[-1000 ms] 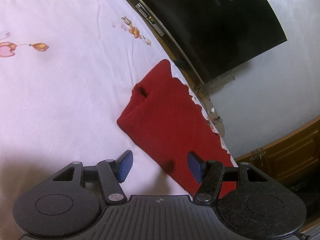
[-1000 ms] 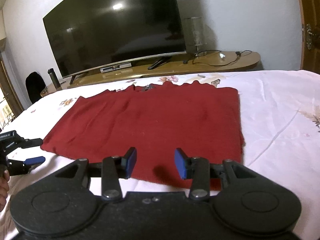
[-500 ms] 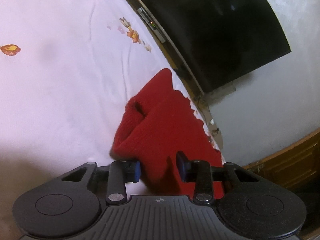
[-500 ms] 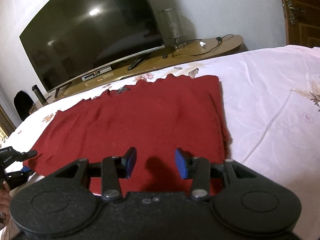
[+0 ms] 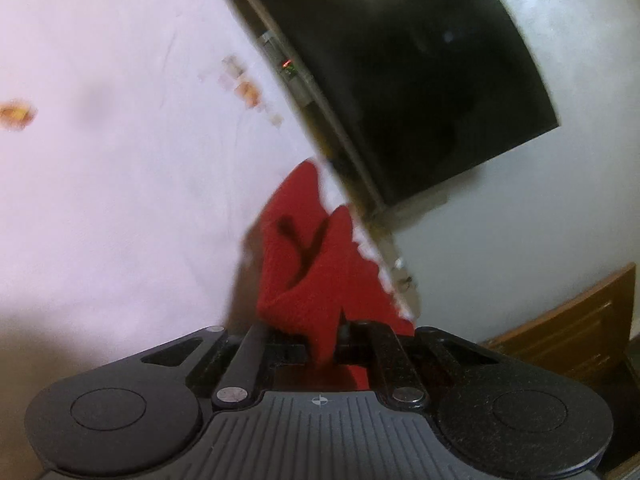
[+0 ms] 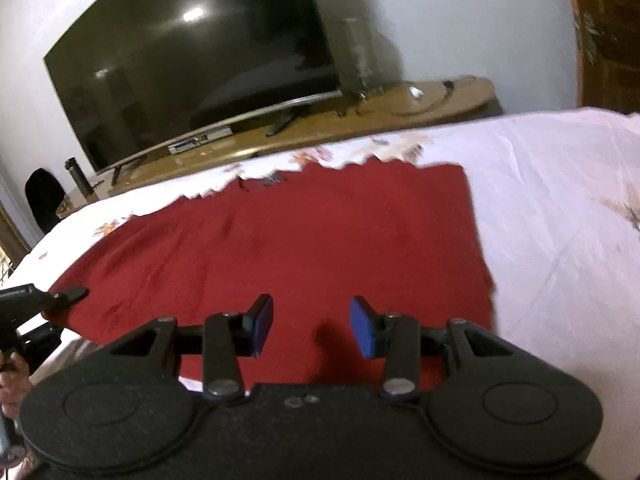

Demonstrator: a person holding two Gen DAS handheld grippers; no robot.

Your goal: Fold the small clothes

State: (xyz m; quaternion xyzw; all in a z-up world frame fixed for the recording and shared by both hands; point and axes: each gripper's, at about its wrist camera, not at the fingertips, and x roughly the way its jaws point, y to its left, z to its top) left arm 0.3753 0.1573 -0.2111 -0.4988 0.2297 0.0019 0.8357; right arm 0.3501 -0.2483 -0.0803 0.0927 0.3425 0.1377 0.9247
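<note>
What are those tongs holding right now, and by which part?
The left tongs are closing on the red garment at its left edge; the right tongs hold nothing.

Both wrist cams sit low over the bed (image 6: 560, 208), facing the TV (image 6: 192, 68); both catch the red cloth (image 5: 320, 280).

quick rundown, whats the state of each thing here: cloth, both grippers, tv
red cloth: spread flat on the bed, its left corner bunched up and pinched
left gripper: closing, fingers pressed on the cloth's corner
right gripper: open, over the cloth's near edge, gripping nothing
tv: off, screen dark
</note>
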